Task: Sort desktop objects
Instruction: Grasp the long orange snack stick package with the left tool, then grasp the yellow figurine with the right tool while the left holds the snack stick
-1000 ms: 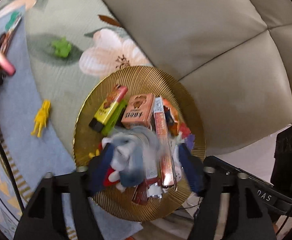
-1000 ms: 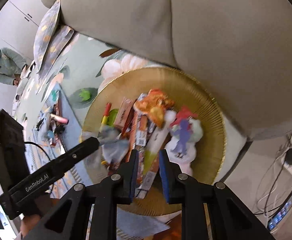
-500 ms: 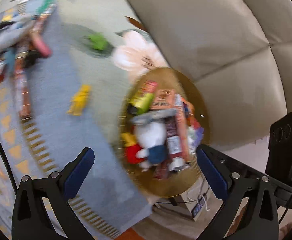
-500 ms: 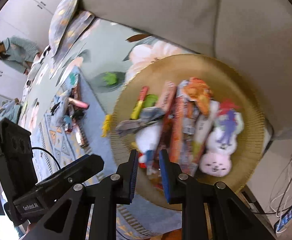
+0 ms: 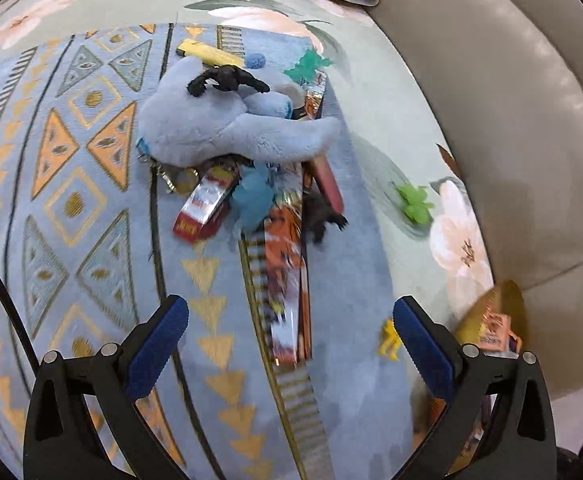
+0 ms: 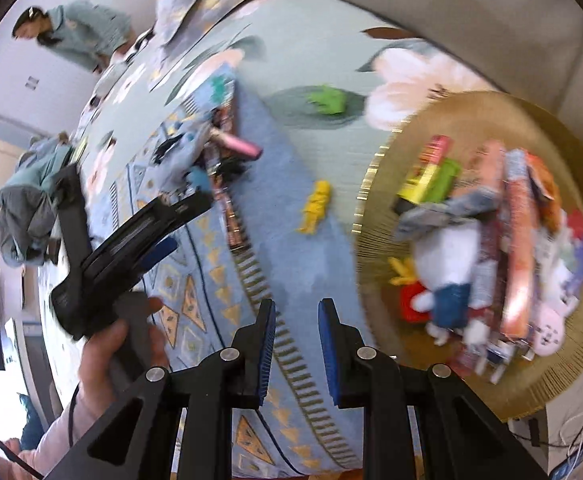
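My left gripper [image 5: 291, 344] stands wide open with nothing between its blue pads, above a blue patterned mat [image 5: 91, 200]. On the mat ahead lies a pile: a grey-blue plush [image 5: 219, 120] with a black figure [image 5: 227, 80] on it, a red box [image 5: 207, 204] and a long orange packet [image 5: 285, 264]. My right gripper [image 6: 297, 354] is shut to a narrow gap and holds nothing. It hangs over the mat's edge, left of a gold tray [image 6: 371, 184] filled with a white plush [image 6: 447, 256], boxes and packets. The tray's edge [image 5: 503, 308] shows by my left gripper's right finger.
A yellow figure [image 6: 315, 206] and a green toy [image 6: 327, 100] lie loose between the mat and the tray. A beige sofa cushion [image 5: 511, 120] borders the right. A hand [image 6: 107, 348] holds the left gripper [image 6: 187, 216]. Two people [image 6: 75, 36] are in the background.
My left gripper let go of a grey plush in the tray and opened wide. Both grippers swung left, from the tray to the mat and its pile. The right one stayed shut.
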A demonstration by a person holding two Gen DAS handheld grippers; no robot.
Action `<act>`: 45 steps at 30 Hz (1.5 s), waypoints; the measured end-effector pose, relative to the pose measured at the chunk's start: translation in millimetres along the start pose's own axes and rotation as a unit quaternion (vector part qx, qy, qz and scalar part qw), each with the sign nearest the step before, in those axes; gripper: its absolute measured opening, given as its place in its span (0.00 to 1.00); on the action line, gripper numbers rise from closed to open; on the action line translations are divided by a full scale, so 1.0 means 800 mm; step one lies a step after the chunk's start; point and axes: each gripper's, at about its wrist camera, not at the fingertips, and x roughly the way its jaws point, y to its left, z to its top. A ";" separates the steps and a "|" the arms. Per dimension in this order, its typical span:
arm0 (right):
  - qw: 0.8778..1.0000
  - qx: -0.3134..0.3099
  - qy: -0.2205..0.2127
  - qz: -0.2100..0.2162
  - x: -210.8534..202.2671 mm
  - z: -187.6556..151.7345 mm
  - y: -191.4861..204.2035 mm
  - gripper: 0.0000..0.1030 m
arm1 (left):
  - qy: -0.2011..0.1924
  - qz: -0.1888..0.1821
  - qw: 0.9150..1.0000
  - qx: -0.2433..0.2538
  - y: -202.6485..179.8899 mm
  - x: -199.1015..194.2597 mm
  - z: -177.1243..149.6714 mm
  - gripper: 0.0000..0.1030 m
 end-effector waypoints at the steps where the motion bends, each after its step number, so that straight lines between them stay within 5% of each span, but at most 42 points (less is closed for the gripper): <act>1: 1.000 -0.008 0.002 -0.002 0.009 0.003 0.008 0.21 | 0.002 0.000 1.000 0.003 -0.004 0.009 0.001 1.00; 6: 1.000 -0.002 0.019 0.001 0.035 0.008 0.019 0.21 | -0.008 0.005 0.999 0.036 -0.014 0.037 0.006 0.97; 8: 1.000 0.000 0.024 -0.001 0.039 0.006 0.021 0.21 | 0.002 -0.003 0.999 0.033 -0.009 0.052 0.007 0.80; 12: 1.000 0.003 0.025 -0.007 0.043 0.007 0.017 0.21 | -0.018 0.010 0.999 0.035 -0.006 0.056 0.004 0.64; 15: 1.000 0.010 0.024 -0.009 0.047 0.011 0.015 0.21 | -0.020 0.015 0.998 0.054 -0.007 0.055 0.002 0.25; 16: 1.000 0.012 0.024 -0.007 0.050 0.012 0.015 0.21 | -0.012 0.007 0.998 0.055 -0.007 0.056 0.003 0.21; 19: 1.000 0.026 0.011 -0.003 0.058 0.015 0.020 0.21 | -0.012 -0.002 0.998 0.065 -0.004 0.046 0.002 0.21; 23: 0.998 0.047 -0.032 -0.027 0.070 0.028 0.029 0.50 | -0.007 -0.013 0.998 0.069 0.011 0.020 -0.009 0.20; 31: 0.985 0.077 -0.083 -0.131 0.108 0.056 0.041 0.50 | -0.002 -0.013 0.998 0.060 0.042 -0.020 -0.033 0.20; 37: 0.960 0.092 -0.124 -0.232 0.141 0.059 0.057 0.49 | 0.004 -0.019 0.998 0.056 0.059 -0.034 -0.042 0.20; 45: 0.959 0.140 -0.104 -0.224 0.173 0.072 0.029 0.48 | 0.010 -0.030 0.998 0.054 0.073 -0.040 -0.041 0.19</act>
